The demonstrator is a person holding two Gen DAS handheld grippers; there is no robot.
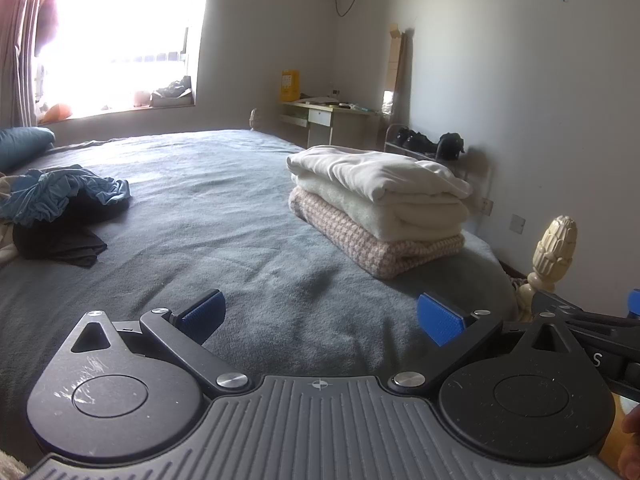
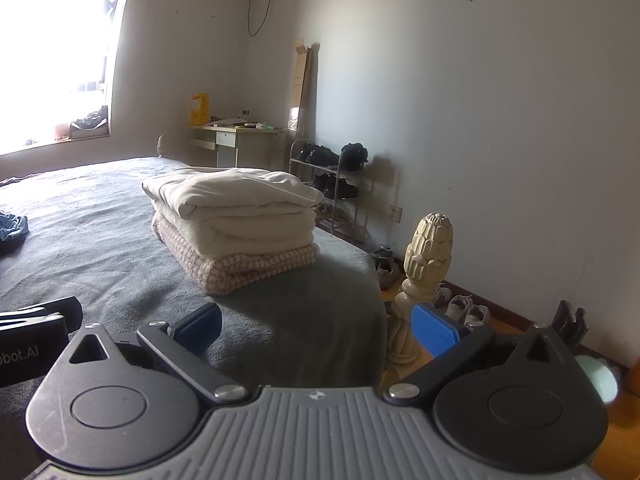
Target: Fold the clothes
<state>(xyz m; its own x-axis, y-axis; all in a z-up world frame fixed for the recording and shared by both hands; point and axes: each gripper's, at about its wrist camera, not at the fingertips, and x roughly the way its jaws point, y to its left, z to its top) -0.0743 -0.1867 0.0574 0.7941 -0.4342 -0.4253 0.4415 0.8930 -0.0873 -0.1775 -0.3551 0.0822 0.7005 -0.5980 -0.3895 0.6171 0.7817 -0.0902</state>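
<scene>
Partway through: three folded pieces sat stacked (image 1: 376,204) near the bed (image 1: 224,216) corner, unfolded pile (image 1: 60,208) of blue and black clothes lay well apart on the far side, both left tongs (image 1: 320,320) and right tongs (image 2: 316,324) spread wide, holding nothing.

Carved bedpost finial (image 2: 427,245), shoe rack (image 2: 332,178), desk (image 2: 236,140)

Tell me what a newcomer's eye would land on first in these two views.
First, the neat stack of folded clothes near the right edge of the grey bed, cream pieces over a pink knit. Next, the crumpled blue and black clothes heaped on the bed's left side. Both the left gripper and right gripper hang open and empty.
</scene>
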